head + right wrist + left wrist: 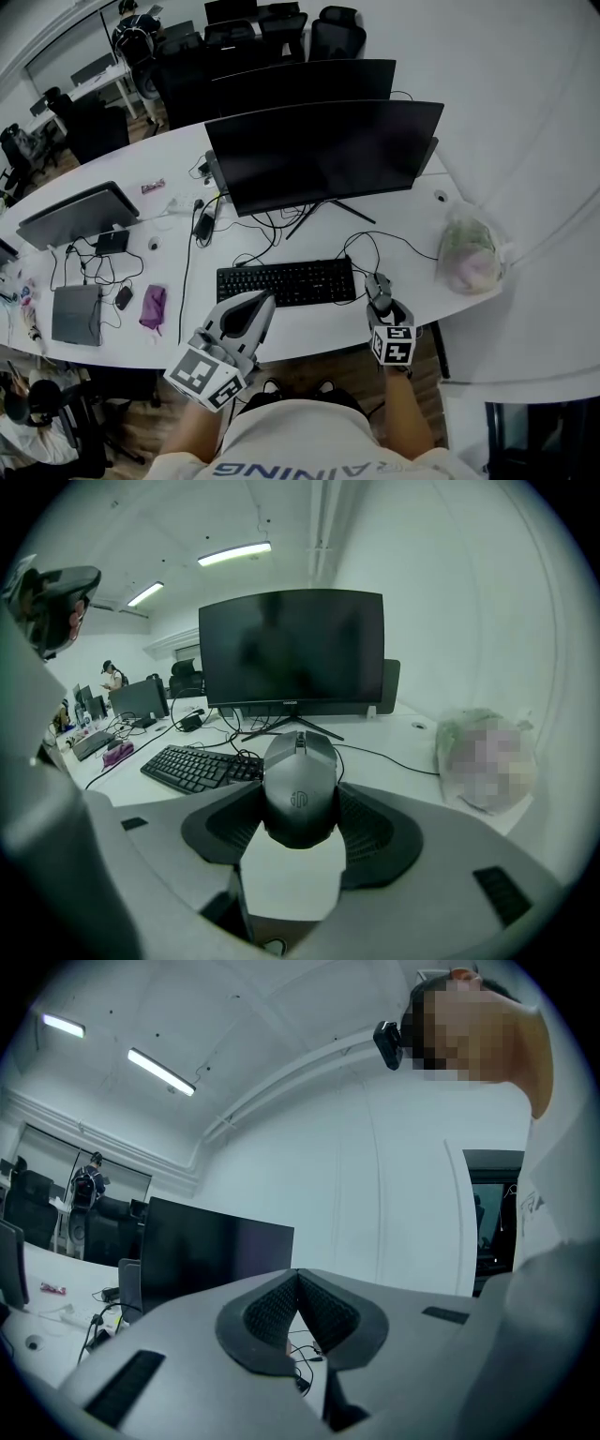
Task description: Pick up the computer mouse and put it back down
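Observation:
A dark grey computer mouse (299, 787) sits between the jaws of my right gripper (298, 810), which is shut on its sides. In the head view the mouse (378, 287) is just right of the black keyboard (286, 281), with the right gripper (382, 302) at its near end close to the table's front edge; I cannot tell whether it rests on the table or is lifted. My left gripper (260, 307) is held up near the front edge below the keyboard, tilted upward. Its pads (319, 1309) meet with nothing between them.
A large dark monitor (323, 155) stands behind the keyboard, with cables (361, 242) trailing from it to the mouse. A clear plastic bag (467, 253) lies at the table's right end. A laptop (78, 312), purple pouch (152, 307) and second monitor (77, 215) are at left.

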`<state>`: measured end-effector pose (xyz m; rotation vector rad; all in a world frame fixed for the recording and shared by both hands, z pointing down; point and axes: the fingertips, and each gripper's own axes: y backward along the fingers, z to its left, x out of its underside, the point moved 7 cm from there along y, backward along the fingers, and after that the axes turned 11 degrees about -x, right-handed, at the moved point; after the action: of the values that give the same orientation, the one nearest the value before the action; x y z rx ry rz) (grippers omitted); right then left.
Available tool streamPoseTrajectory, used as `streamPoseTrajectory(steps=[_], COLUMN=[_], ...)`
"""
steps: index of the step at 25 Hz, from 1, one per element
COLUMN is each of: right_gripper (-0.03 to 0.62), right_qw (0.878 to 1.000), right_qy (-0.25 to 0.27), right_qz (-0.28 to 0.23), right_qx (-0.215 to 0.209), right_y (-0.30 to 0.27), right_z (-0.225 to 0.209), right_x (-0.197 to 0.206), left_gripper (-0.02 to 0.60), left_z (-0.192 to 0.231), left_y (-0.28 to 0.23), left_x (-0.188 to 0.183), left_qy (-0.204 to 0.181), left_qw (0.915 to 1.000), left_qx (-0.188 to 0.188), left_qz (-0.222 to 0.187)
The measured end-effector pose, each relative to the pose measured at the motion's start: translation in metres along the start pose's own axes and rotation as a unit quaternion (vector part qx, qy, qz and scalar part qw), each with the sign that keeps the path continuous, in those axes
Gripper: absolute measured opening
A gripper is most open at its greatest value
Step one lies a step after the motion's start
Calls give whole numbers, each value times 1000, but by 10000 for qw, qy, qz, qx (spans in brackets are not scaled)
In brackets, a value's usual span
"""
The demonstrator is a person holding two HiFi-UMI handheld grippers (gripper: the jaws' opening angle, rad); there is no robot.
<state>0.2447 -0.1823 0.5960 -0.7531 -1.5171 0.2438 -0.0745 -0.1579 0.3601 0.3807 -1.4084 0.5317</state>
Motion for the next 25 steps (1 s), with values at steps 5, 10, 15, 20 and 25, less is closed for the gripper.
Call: streamPoseTrajectory(steps=[5,10,15,20,25], right_gripper=[264,264,264,264,264], right_qw=[9997,9986,9967,9946,9925], right_qy=[-98,-209,-305,-382,-410], right_qz=[206,492,752,967,1145], right_qx=[5,-15,-25,-55,-74], right_y=[-12,-20,-30,-36,-41], right_z=[-5,-10,-13,-15,-16], right_x=[18,38,58,74,88], left_gripper=[5,5,5,5,5], left_z=[-1,-2,0,0,-1], left_y=[-4,-8,-10,-11,-12], left_x=[3,5,9,10,11], left_qy=[6,35,59,73,77], left_qw=[10000,10000,9999,9998,9998], left_qx=[3,2,-56,-87,-75], left_qz=[39,69,110,162,185])
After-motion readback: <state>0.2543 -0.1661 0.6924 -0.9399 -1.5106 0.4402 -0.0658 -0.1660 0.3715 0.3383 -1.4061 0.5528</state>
